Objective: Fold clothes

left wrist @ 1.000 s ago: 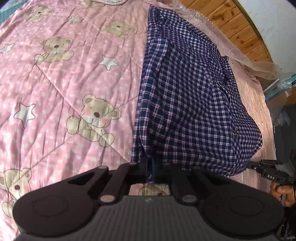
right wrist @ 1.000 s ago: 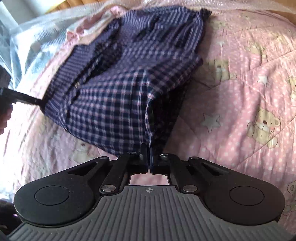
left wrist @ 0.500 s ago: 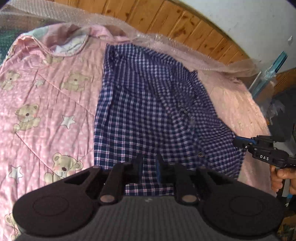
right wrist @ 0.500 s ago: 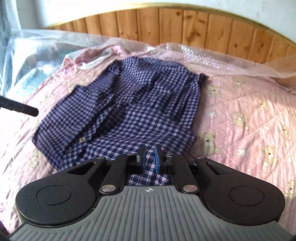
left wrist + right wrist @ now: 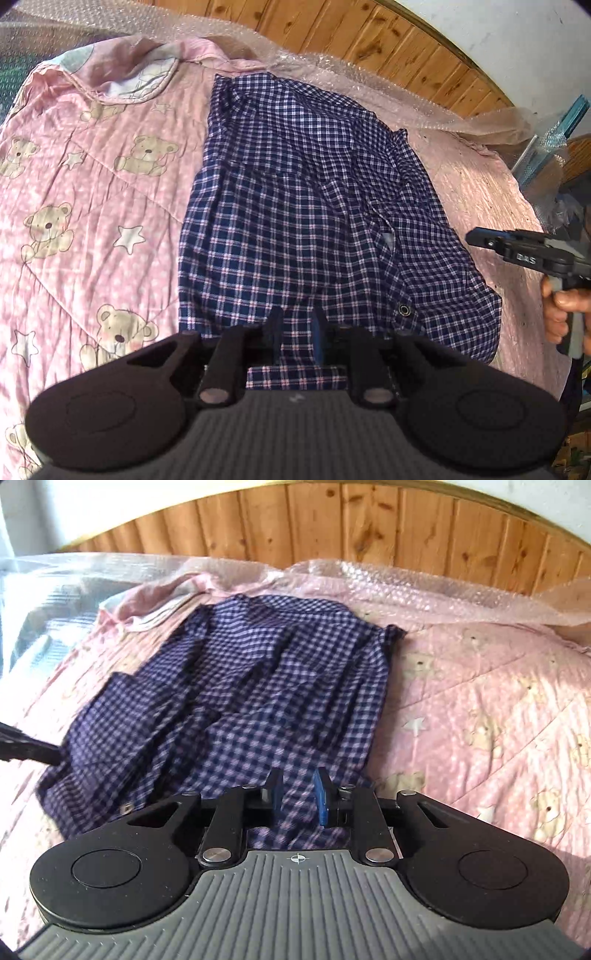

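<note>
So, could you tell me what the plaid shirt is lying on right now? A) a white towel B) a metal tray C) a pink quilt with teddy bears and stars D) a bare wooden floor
C: the shirt is spread on the pink quilt printed with bears and stars, and both grippers, left and right, are open above its near edge.

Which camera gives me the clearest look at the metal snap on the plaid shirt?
The left wrist view: the snap is sharp there, sitting on the plaid shirt near its front edge, right of the open left gripper. The right wrist view is motion-blurred; it shows only a small pale fastener, too smeared to read.
</note>
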Motion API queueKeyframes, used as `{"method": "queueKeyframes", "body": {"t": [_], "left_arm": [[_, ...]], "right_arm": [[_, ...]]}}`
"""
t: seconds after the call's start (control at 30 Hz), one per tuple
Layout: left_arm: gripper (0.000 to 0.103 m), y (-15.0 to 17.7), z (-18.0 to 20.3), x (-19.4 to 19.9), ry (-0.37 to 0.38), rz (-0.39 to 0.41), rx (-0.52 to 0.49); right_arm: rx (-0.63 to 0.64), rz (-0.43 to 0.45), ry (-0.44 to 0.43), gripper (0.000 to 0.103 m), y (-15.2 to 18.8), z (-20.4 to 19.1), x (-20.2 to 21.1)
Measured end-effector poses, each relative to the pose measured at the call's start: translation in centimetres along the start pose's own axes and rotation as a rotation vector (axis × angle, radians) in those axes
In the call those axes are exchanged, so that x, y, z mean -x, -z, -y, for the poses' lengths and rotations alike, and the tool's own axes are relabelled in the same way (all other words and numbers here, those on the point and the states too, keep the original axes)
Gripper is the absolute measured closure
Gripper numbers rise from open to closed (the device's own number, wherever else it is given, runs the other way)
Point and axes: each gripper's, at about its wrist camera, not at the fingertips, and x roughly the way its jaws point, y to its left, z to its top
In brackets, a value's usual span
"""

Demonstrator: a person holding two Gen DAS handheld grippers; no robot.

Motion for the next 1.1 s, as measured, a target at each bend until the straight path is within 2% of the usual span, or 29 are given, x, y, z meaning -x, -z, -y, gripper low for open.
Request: {"method": "queueKeyframes", "body": {"t": [0.07, 0.1, 0.2, 0.27, 0.3, 0.33, 0.4, 0.43, 0.53, 0.57, 0.67, 0.83, 0.97, 1.0, 1.03, 1.07, 1.1], "left_arm": [[0.085, 0.6, -0.3, -2.0, -0.079, -0.063, -0.011], [0.086, 0.8, -0.6, -2.6, -0.113, -0.079, -0.007], [0.087, 0.9, -1.1, -2.0, -0.117, -0.049, 0.026], [0.077, 0.6, -1.0, -1.0, -0.096, -0.005, 0.036], [0.071, 0.5, -0.9, -0.6, -0.086, 0.017, 0.039], [0.07, 0.3, -1.0, -0.4, -0.087, 0.029, 0.044], [0.07, -0.2, -1.2, -0.6, -0.103, 0.031, 0.057], [0.07, -0.3, -1.4, -0.8, -0.118, 0.026, 0.064], [0.071, -0.4, -1.8, -1.0, -0.139, 0.024, 0.081], [0.071, -0.4, -1.9, -1.0, -0.136, 0.028, 0.088], [0.071, -0.4, -2.5, -0.9, -0.109, 0.046, 0.117], [0.071, -0.8, -3.1, -1.1, -0.042, 0.064, 0.134], [0.071, -1.7, -3.8, -1.2, -0.019, 0.074, 0.129], [0.071, -1.9, -4.1, -1.3, -0.009, 0.072, 0.137], [0.071, -2.1, -4.4, -1.4, 0.002, 0.068, 0.147], [0.071, -2.3, -4.7, -1.5, 0.01, 0.063, 0.152], [0.071, -2.4, -4.8, -1.6, 0.016, 0.059, 0.15]], "right_arm": [[0.009, -0.103, 0.012, 0.079, 0.8, 0.8, -4.0], [0.007, -0.122, 0.013, 0.074, 0.9, 1.0, -5.0], [-0.016, -0.094, 0.025, 0.074, 0.4, 1.3, -5.5], [-0.035, -0.006, -0.006, 0.074, -0.3, 0.2, -3.6], [-0.054, 0.023, -0.06, 0.072, -0.6, -0.7, -3.0], [-0.08, 0.04, -0.133, 0.07, -0.8, -1.6, -2.7], [-0.122, 0.037, -0.287, 0.053, -1.2, -3.4, -3.6], [-0.145, 0.023, -0.334, 0.053, -1.2, -4.2, -4.8], [-0.207, -0.048, -0.406, 0.055, -1.1, -5.5, -8.6], [-0.225, -0.065, -0.422, 0.058, -0.9, -5.7, -9.6], [-0.263, -0.094, -0.434, 0.058, -0.4, -6.1, -11.5], [-0.257, -0.102, -0.414, 0.058, -0.6, -6.9, -11.3], [-0.249, -0.106, -0.396, 0.061, -0.9, -7.6, -11.0], [-0.247, -0.107, -0.391, 0.069, -0.9, -7.8, -11.0], [-0.245, -0.107, -0.387, 0.073, -1.0, -7.9, -10.9], [-0.243, -0.108, -0.382, 0.083, -1.0, -8.1, -10.8], [-0.241, -0.109, -0.378, 0.09, -1.1, -8.3, -10.8]]}}
